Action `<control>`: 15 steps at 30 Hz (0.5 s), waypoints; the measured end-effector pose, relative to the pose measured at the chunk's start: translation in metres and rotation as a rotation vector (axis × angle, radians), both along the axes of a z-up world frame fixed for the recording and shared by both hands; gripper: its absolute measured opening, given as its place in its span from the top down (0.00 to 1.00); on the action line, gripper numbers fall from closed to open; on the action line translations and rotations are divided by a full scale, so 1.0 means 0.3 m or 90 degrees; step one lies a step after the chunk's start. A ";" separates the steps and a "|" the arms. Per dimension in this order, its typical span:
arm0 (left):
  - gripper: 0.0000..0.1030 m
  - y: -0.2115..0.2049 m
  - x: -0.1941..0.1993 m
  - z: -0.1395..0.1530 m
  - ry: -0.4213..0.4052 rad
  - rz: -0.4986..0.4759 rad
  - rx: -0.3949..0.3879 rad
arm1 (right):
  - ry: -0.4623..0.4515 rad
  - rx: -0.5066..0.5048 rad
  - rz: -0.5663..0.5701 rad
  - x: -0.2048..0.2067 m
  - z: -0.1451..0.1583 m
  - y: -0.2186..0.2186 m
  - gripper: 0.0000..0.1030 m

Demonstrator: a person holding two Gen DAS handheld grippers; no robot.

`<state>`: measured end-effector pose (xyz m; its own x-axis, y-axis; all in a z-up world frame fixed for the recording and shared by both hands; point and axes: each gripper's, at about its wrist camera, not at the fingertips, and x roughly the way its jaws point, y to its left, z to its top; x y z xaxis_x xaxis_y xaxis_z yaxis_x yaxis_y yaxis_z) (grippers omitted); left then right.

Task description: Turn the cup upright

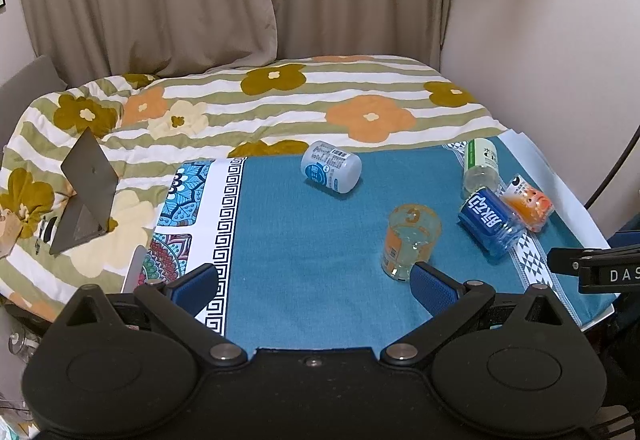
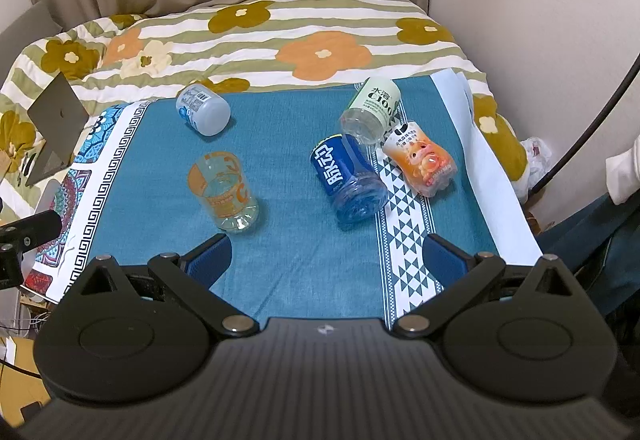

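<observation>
Five cut bottle-cups on the teal cloth [image 2: 304,272] spread over the bench. Orange-printed clear cup [image 2: 223,191] standing mouth up, left of centre, alone. Pale blue cup [image 2: 203,114] lying on its side at the far left edge. Blue-labelled cup [image 2: 349,177], green-labelled cup [image 2: 370,111] and orange cartoon cup [image 2: 424,163] all toppled in a cluster at the right, touching or nearly so. Left tool [image 1: 316,280] released, fingers spread wide, its right finger just in front of the standing cup, holding nothing. Right tool [image 2: 326,256] likewise released and empty, low over the cloth between the standing cup and the cluster. One cup upright, four on their sides; by appearance, most of the righting left.
</observation>
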<state>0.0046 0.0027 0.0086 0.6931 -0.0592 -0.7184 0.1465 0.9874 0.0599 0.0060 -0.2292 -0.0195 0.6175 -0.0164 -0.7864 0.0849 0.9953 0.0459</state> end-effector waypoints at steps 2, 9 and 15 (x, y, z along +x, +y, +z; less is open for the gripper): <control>0.00 0.001 0.000 0.000 0.000 0.000 -0.001 | -0.001 0.000 -0.002 -0.001 0.002 -0.001 0.00; 0.00 0.010 -0.004 -0.001 -0.004 0.009 -0.008 | -0.002 0.000 -0.003 -0.005 0.002 0.001 0.00; 0.00 0.012 -0.007 0.009 -0.021 0.018 0.003 | -0.001 0.001 -0.006 -0.005 0.002 0.001 0.00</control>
